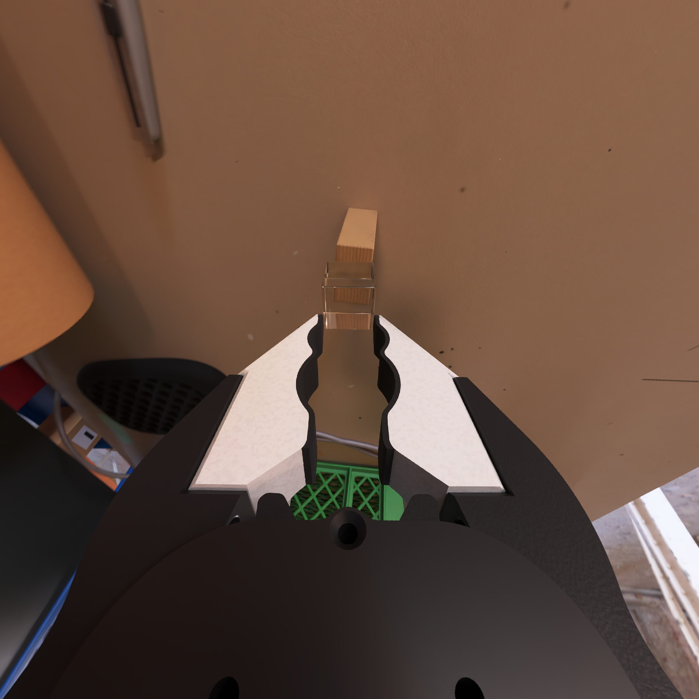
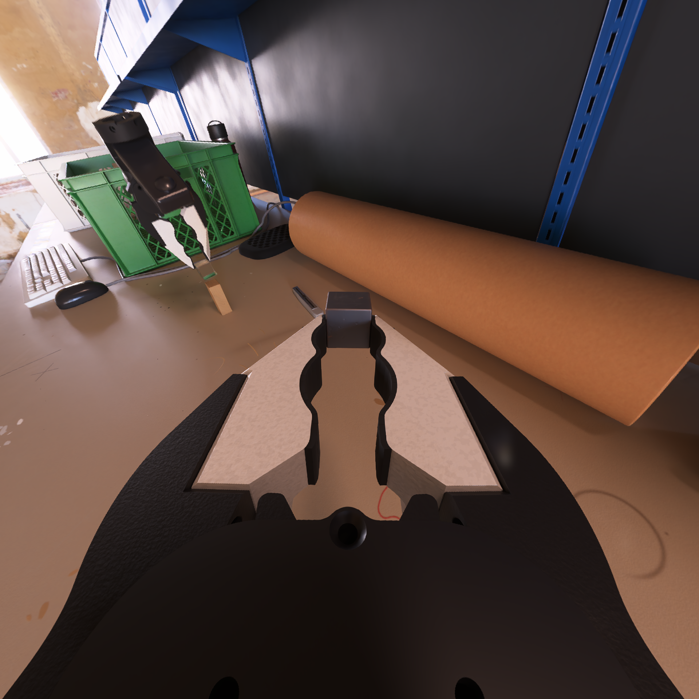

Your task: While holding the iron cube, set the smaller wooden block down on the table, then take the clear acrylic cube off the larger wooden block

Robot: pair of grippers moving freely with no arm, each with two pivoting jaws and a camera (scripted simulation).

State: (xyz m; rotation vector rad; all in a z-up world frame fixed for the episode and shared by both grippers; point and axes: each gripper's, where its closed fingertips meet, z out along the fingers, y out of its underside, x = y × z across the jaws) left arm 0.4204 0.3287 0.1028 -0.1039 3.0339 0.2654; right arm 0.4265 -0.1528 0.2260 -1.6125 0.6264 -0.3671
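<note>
The clear acrylic cube [image 1: 348, 295] is clamped at the tips of the left gripper [image 1: 348, 321], directly over the larger wooden block [image 1: 357, 236]. The iron cube [image 2: 348, 319] is held fast between the right gripper's [image 2: 348, 325] fingertips above the table [image 2: 151, 378].

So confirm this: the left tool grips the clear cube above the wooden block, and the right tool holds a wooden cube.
One detail is wrong. In the right wrist view the right tool holds a dark grey iron cube, not a wooden one. The rest stands: the left tool grips the clear acrylic cube at its tips, above the wooden block.
</note>
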